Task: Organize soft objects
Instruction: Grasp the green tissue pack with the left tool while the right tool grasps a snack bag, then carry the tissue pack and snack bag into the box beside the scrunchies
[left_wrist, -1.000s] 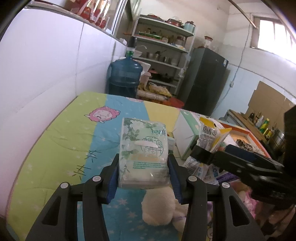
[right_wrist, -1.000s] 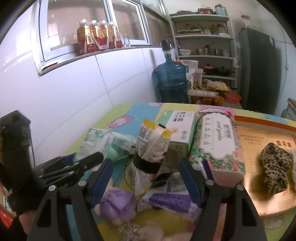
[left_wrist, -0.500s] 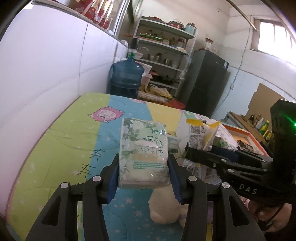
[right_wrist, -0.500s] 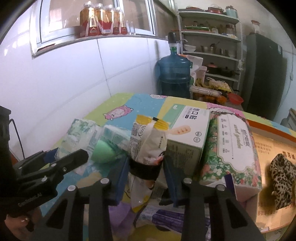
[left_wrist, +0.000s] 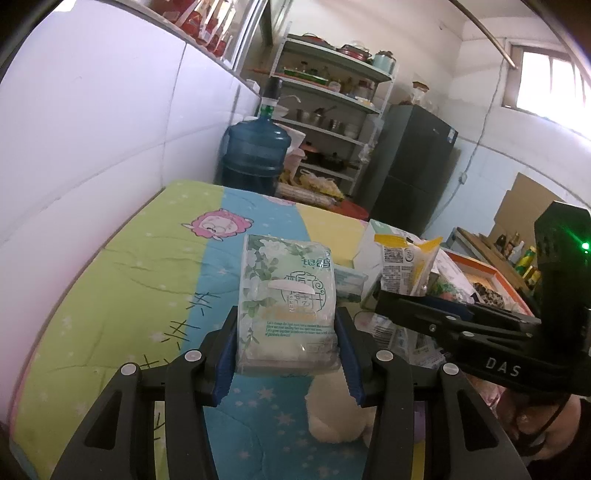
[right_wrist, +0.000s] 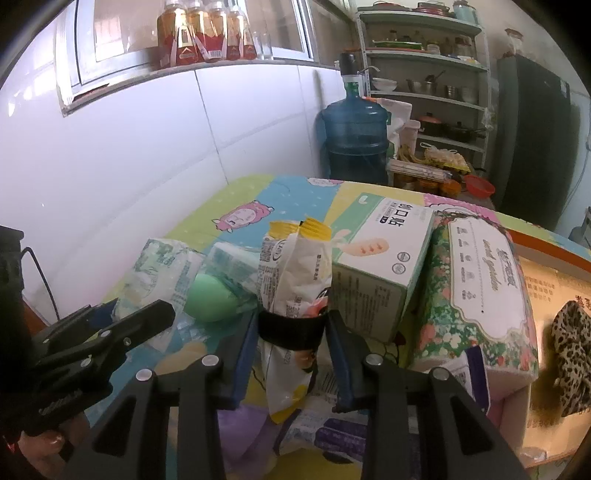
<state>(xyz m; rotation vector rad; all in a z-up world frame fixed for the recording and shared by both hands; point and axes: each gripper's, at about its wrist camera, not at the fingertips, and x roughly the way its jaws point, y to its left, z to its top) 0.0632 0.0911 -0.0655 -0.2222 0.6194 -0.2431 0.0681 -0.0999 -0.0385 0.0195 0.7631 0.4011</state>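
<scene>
Clamping one green floral tissue pack (left_wrist: 286, 306) between its pads, the left gripper (left_wrist: 287, 363) holds it above the cartoon quilt (left_wrist: 140, 280). The right gripper (right_wrist: 291, 354) has just closed onto one crumpled yellow-white snack bag (right_wrist: 293, 280); just beyond it sit one white carton (right_wrist: 380, 258) and one flowered tissue box (right_wrist: 476, 295), their contents unseen.

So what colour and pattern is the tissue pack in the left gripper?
The tissue pack is pale green and white with a leaf-and-flower print, clearest in the left wrist view.
</scene>
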